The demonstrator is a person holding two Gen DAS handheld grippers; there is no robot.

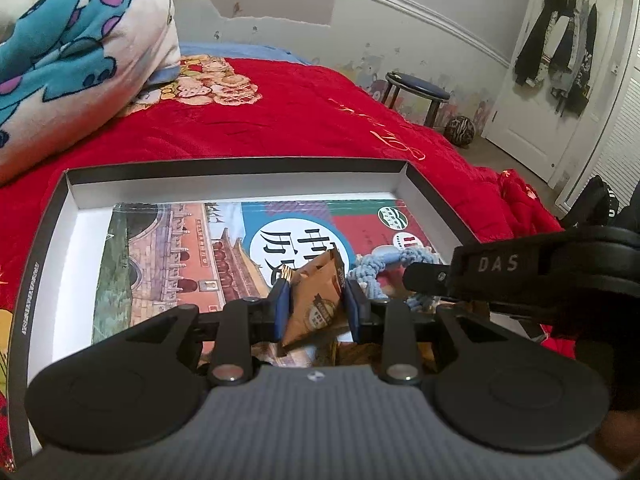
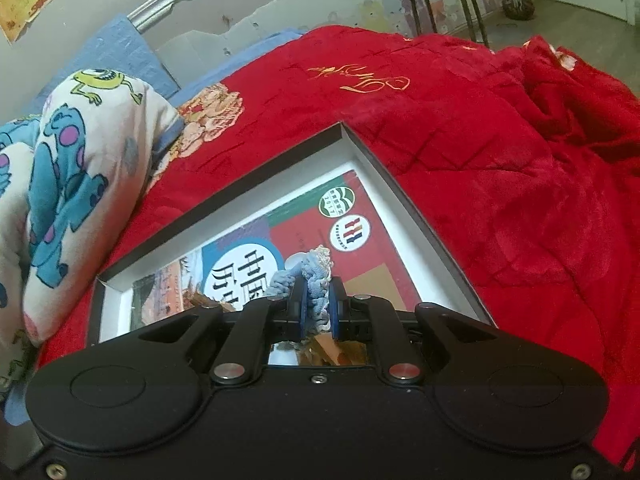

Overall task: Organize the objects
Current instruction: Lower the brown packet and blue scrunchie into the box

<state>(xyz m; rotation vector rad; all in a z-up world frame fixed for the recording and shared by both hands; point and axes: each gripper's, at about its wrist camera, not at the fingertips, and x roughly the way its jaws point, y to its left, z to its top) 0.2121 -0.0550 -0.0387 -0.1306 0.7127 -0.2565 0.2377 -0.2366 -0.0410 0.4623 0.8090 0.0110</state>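
Note:
A shallow white box (image 1: 236, 186) with a dark rim lies on the red bed cover, and a colourful book (image 1: 168, 248) lies flat inside it. My left gripper (image 1: 316, 300) is shut on a brown paper packet (image 1: 316, 300) held tilted over the book. In the right wrist view my right gripper (image 2: 318, 304) is shut on a light blue braided rope (image 2: 316, 276) above the book (image 2: 360, 248) in the box (image 2: 404, 196). The rope (image 1: 380, 264) and the right gripper's black body (image 1: 520, 268) show at the right of the left wrist view.
A cartoon-print quilt (image 1: 76, 52) is heaped at the left of the box. The red blanket (image 2: 520, 180) is rumpled to the right. A round stool (image 1: 416, 92) and a patterned ball (image 1: 460, 130) stand by the far wall, beside a white door (image 1: 560, 80) hung with clothes.

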